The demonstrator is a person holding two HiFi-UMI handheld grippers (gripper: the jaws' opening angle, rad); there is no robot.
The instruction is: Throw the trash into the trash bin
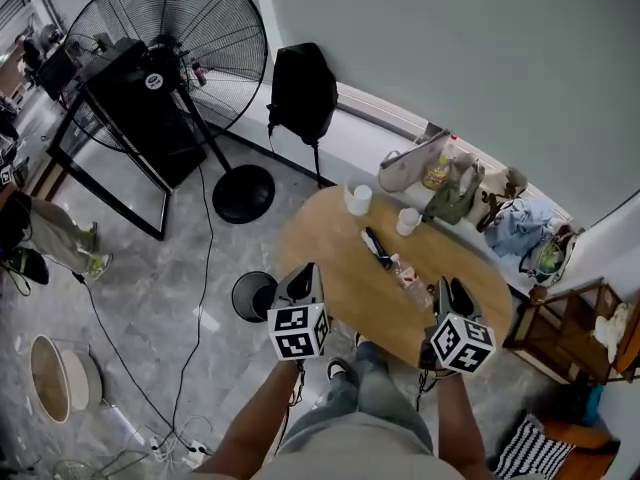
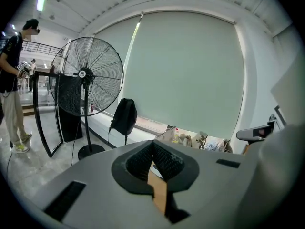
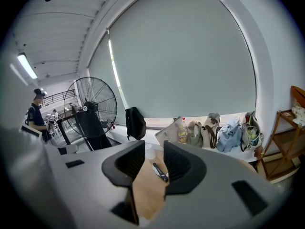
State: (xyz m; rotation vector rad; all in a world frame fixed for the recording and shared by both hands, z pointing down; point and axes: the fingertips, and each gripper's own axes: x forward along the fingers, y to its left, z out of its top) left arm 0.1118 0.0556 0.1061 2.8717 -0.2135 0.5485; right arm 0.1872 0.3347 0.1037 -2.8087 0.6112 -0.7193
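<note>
Trash (image 1: pixel 408 274) on table (image 1: pixel 330 243), just beyond right tool (image 1: pixel 452 296).

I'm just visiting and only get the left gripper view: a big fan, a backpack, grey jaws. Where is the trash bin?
Observer: The head view shows a black bin on the floor, beside the round table's left edge.
Operator: And what's the trash?
Observer: Probably the crumpled scraps in the middle of the table, next to a pen.
Operator: Is the other gripper holding any of it?
Observer: No. The right gripper has its jaws apart with nothing between them.
</note>
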